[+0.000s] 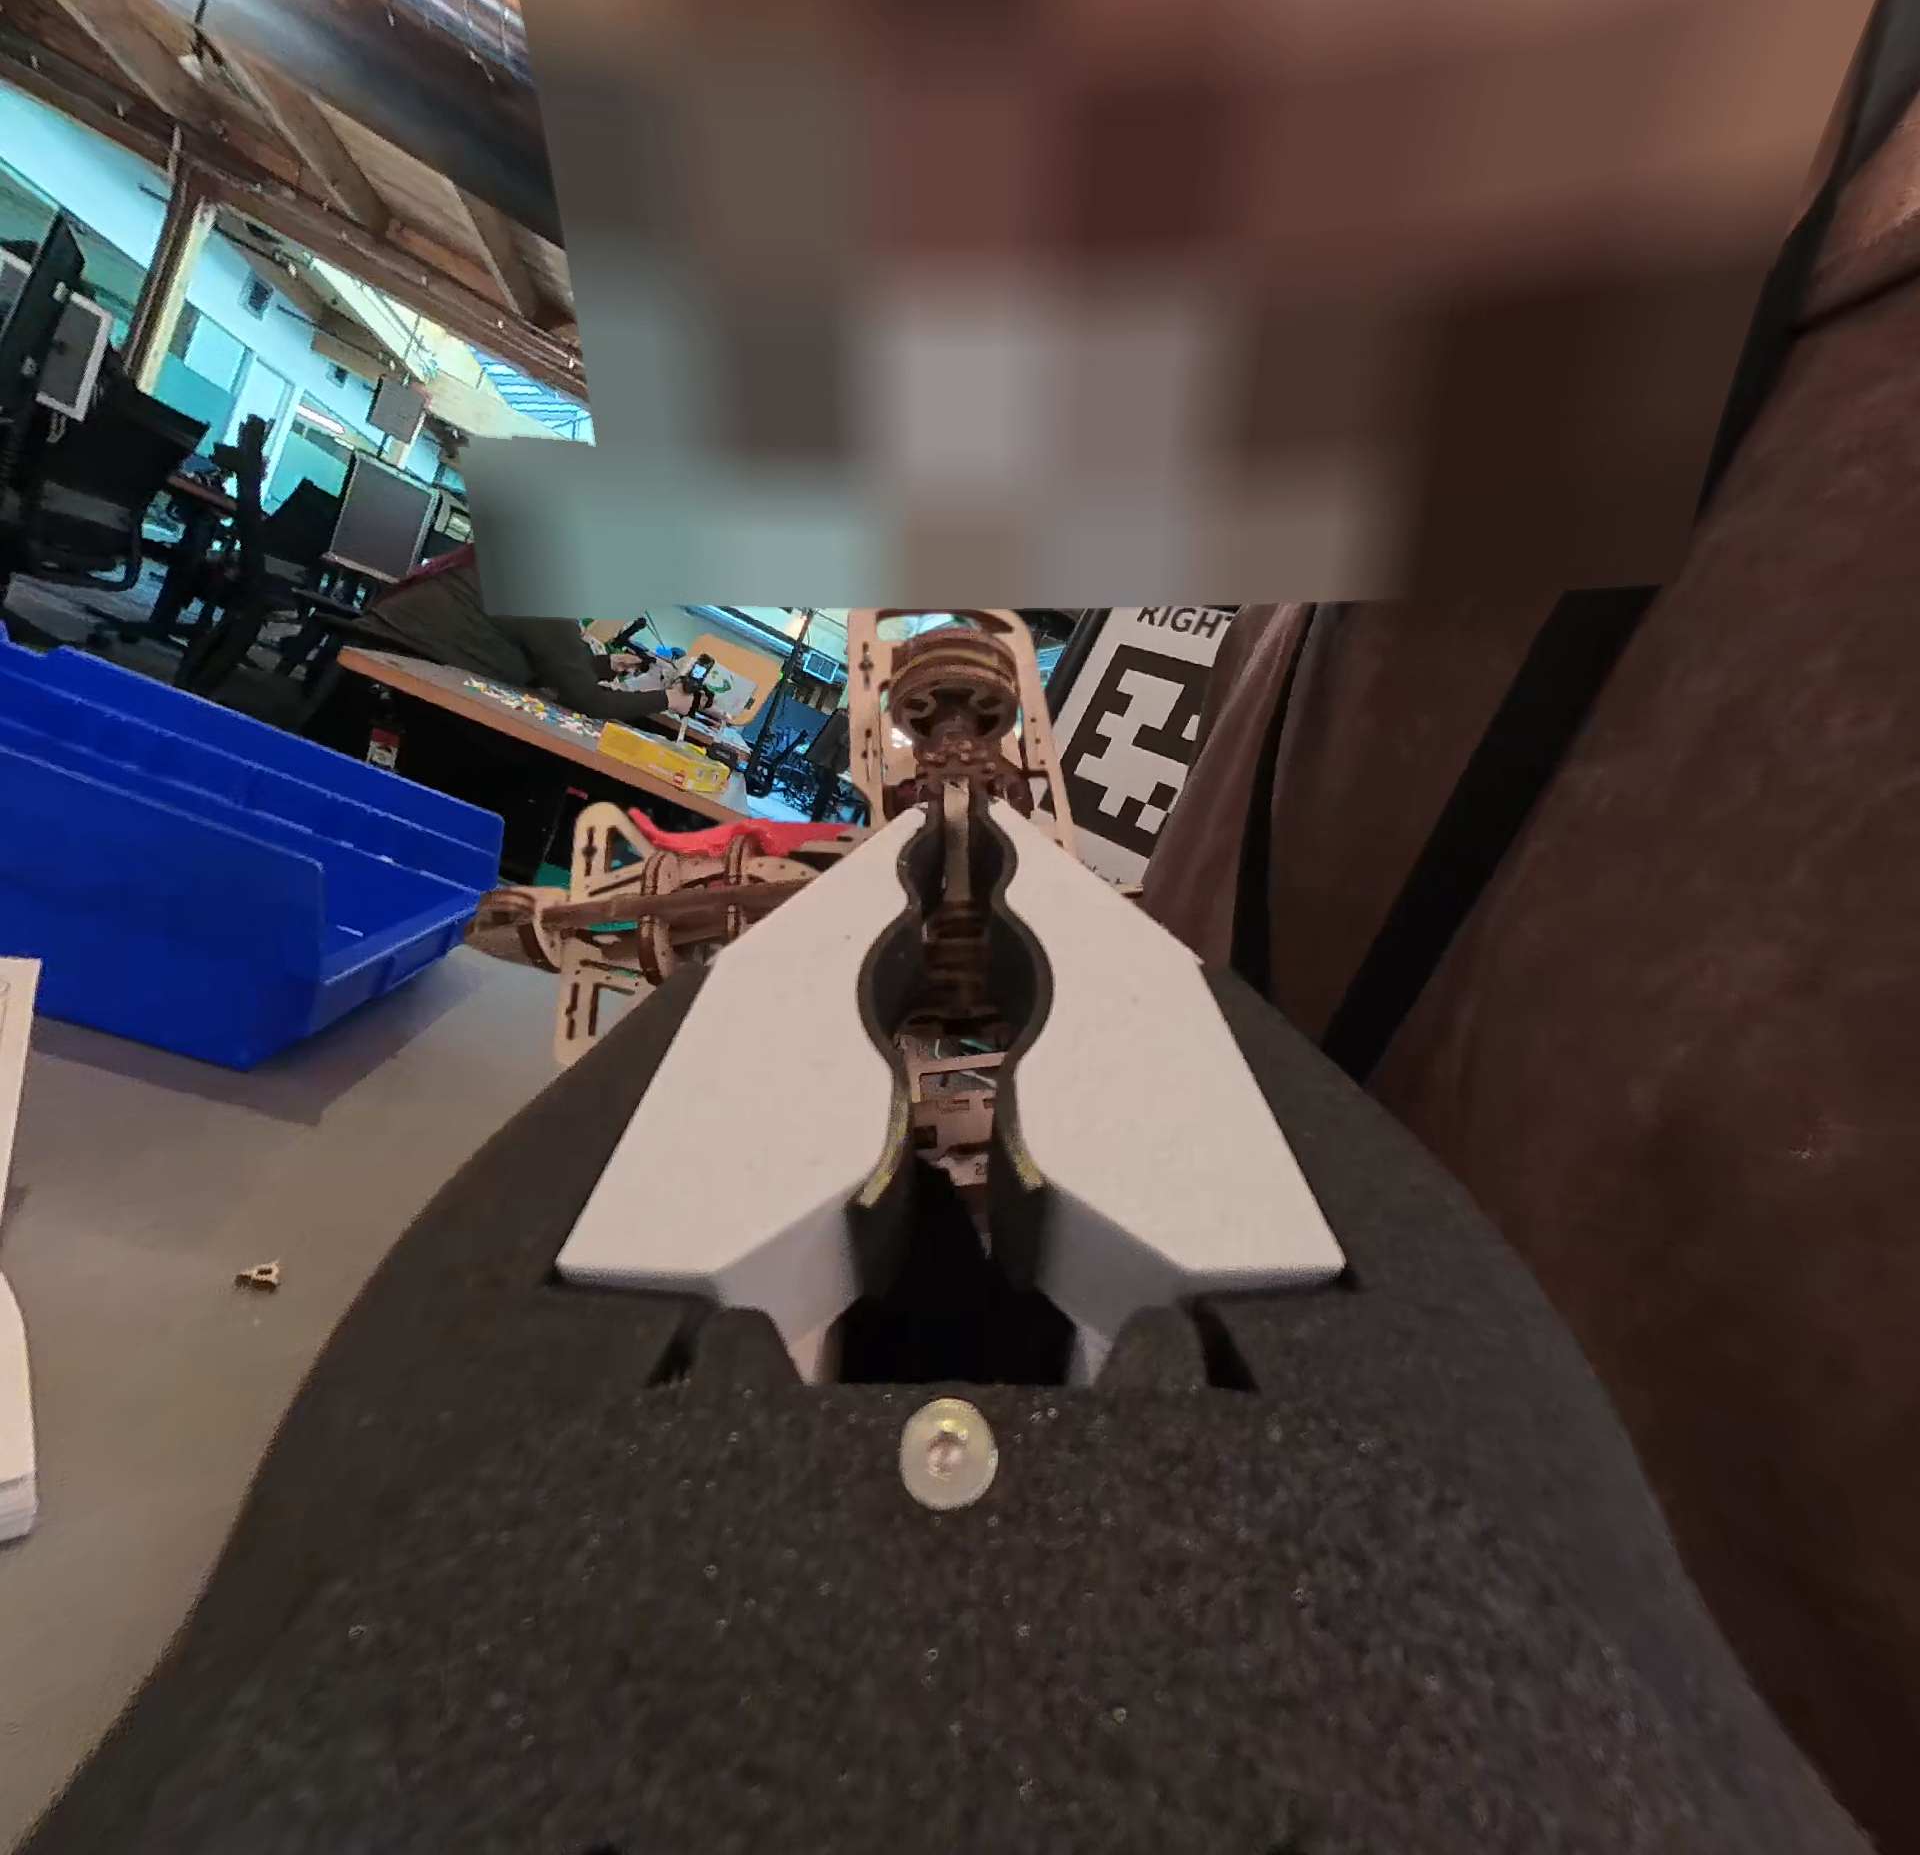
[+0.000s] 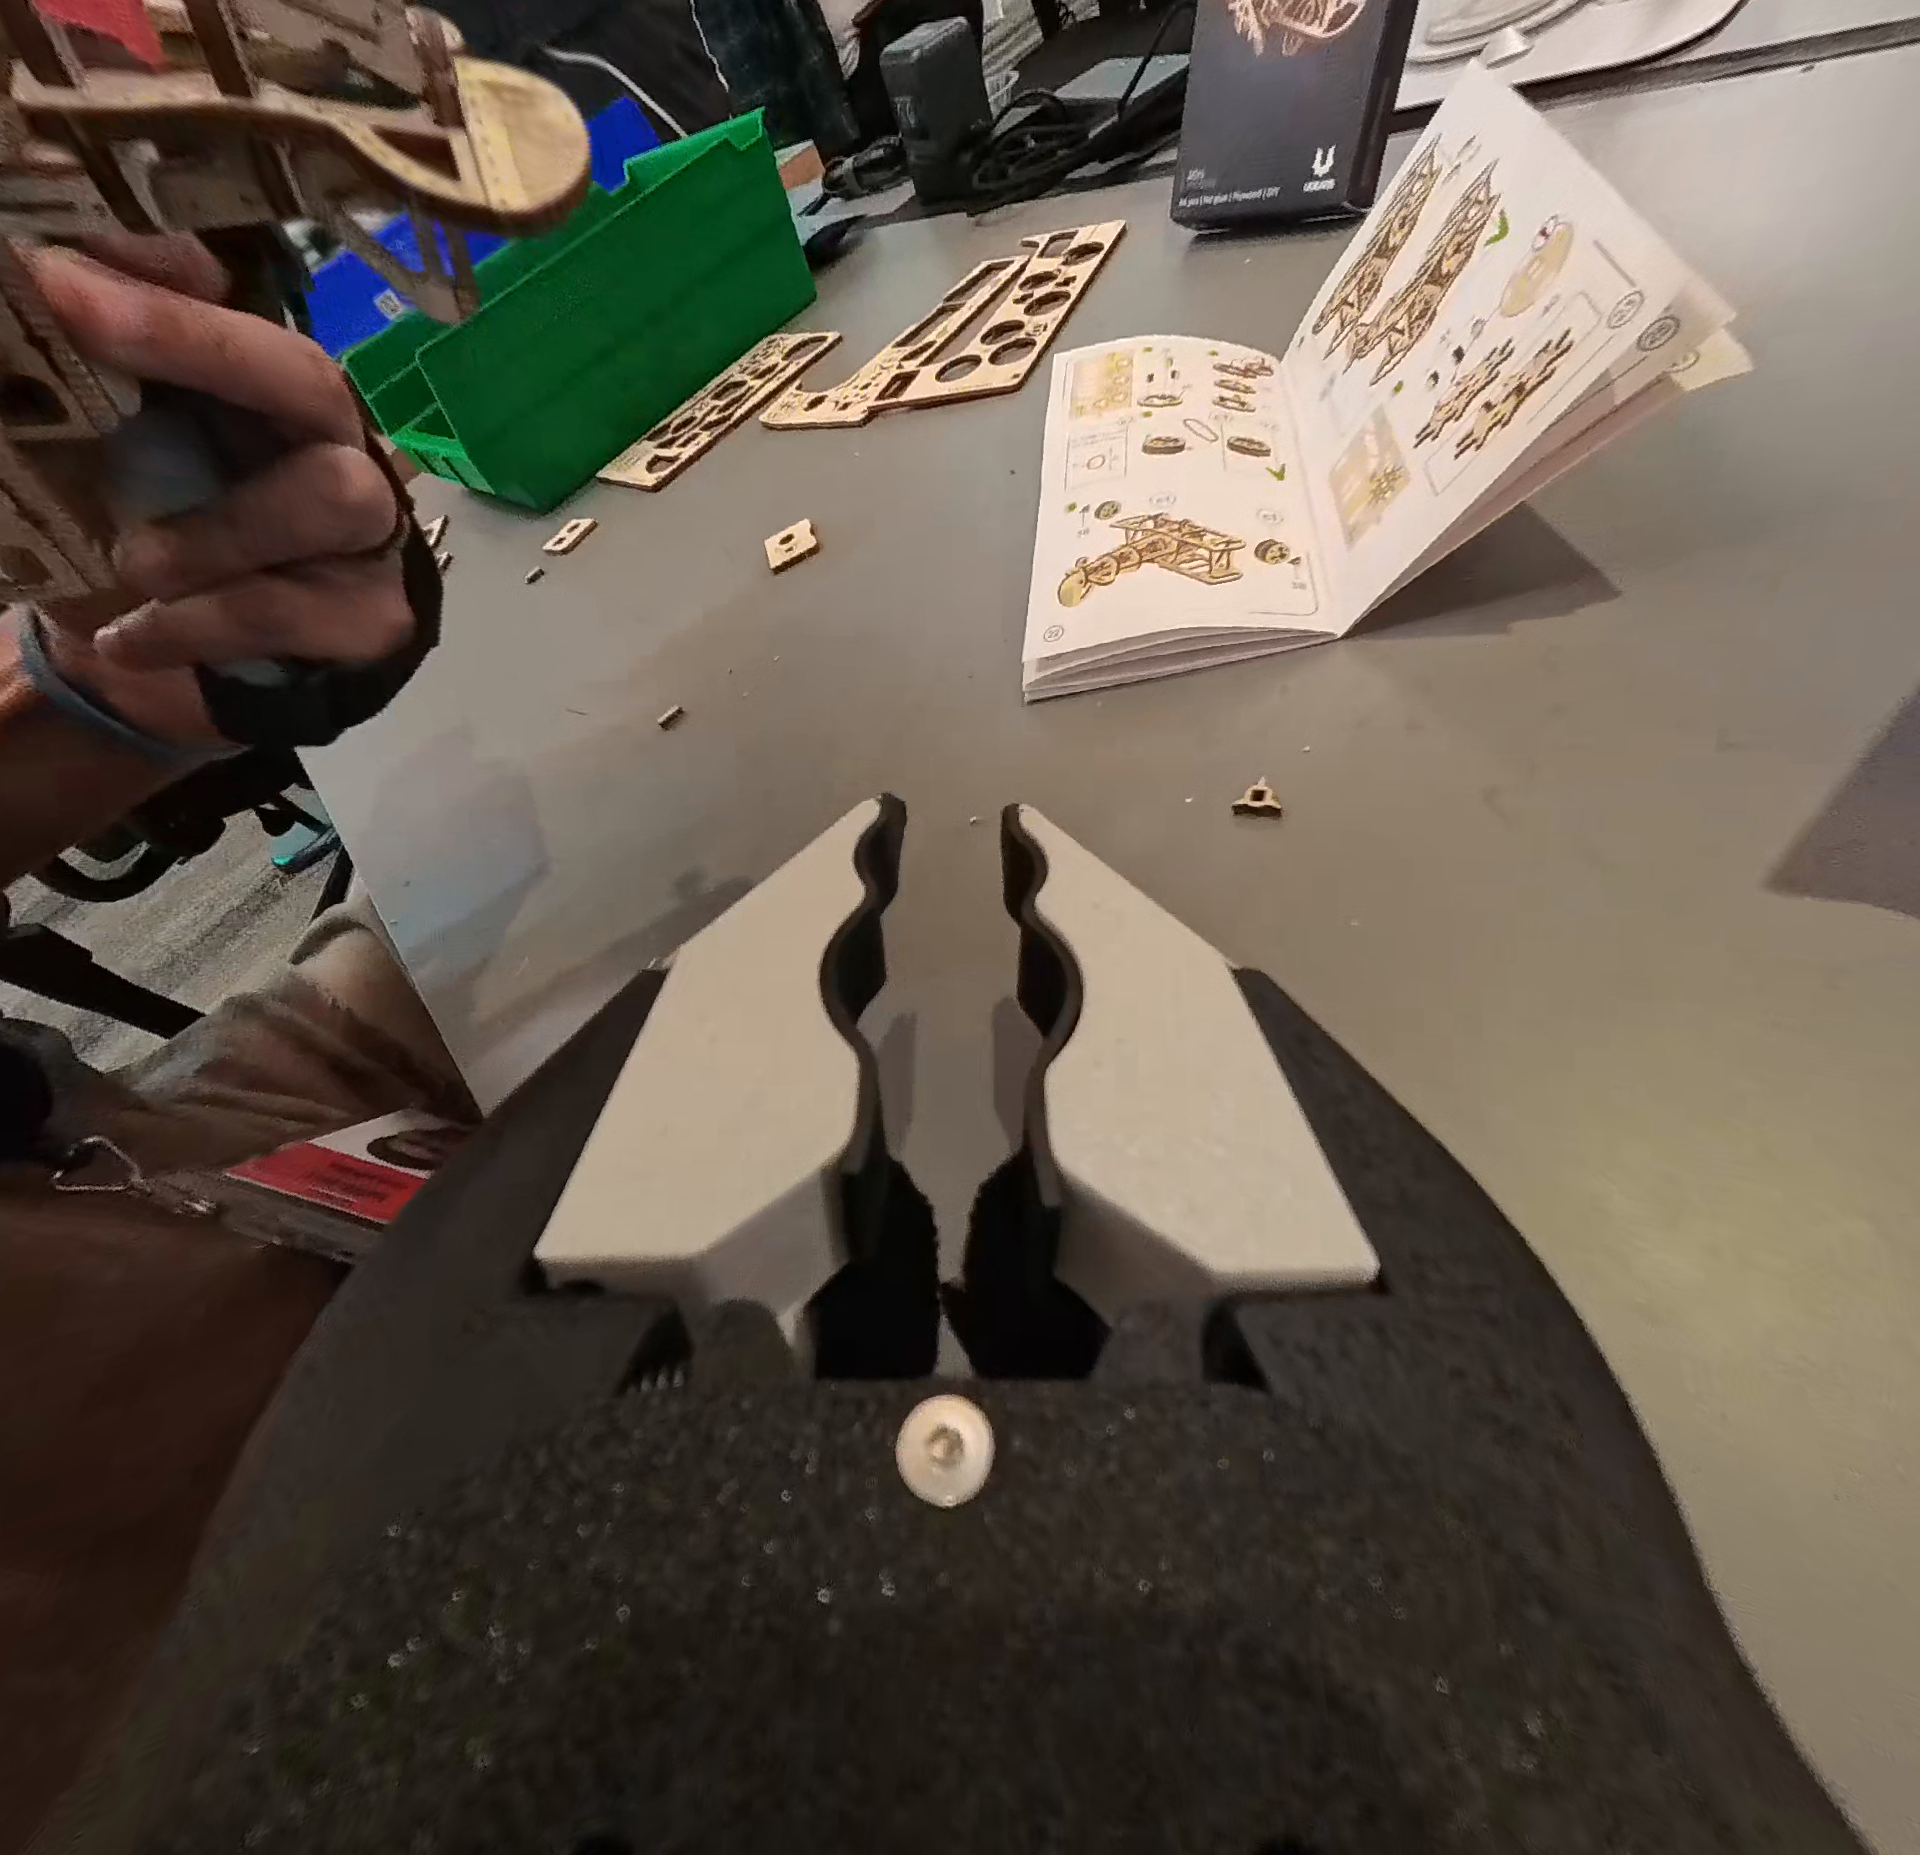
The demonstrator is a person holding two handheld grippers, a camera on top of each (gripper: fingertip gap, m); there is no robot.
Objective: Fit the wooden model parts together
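The grey table [image 2: 1455,922] is carrying everything, largest first: a green bin [image 2: 623,351] at eleven o'clock in the right wrist view, an open instruction booklet [image 2: 1195,496] at one o'clock, and two punched-out wooden sheets [image 2: 935,340] lying between them (small offcuts are scattered nearby). The wooden model [image 1: 951,932] is sitting pinched between the jaws of the left gripper [image 1: 954,870], raised off the table, its round nose at twelve o'clock. The right gripper [image 2: 951,818] is hovering over bare table, jaws parted and holding nothing. A wooden chip [image 2: 1255,800] is lying at its one o'clock.
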